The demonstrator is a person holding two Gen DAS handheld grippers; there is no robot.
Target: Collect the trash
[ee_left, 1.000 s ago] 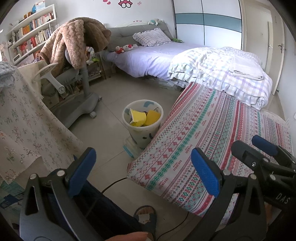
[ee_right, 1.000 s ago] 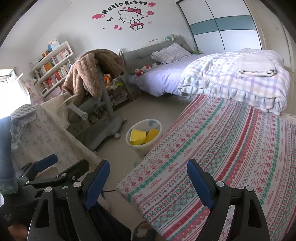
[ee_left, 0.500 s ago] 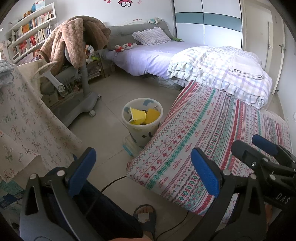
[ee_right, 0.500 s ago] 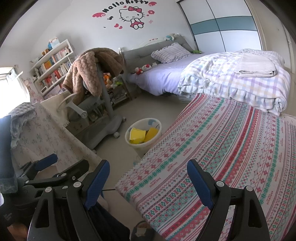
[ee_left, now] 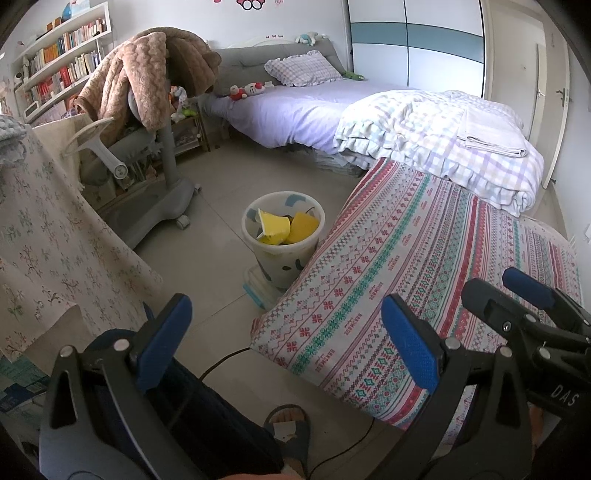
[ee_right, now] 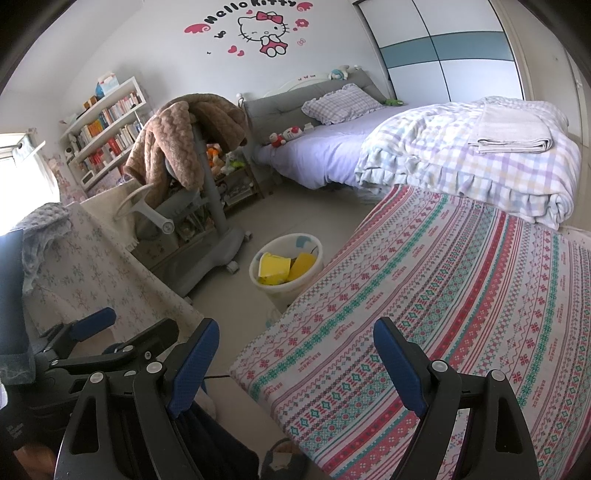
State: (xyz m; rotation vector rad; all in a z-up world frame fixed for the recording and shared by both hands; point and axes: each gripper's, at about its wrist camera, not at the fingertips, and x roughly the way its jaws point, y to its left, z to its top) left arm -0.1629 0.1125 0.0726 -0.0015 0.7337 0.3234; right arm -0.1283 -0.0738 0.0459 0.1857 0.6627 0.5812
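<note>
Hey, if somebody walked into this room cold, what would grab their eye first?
Probably the pink Hello Kitty decal high on the far wall above the bed. Next, the white bin on the floor beside the striped mattress, with yellow trash inside. Both grippers, left and right, are open and empty.

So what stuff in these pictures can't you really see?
- Bin bottom, both views: yellow trash on top hides anything beneath.
- Flat thing under the bin, left wrist view: mostly covered by the bin and patterned mattress.
- Book titles on the shelf, right wrist view: too small.
</note>
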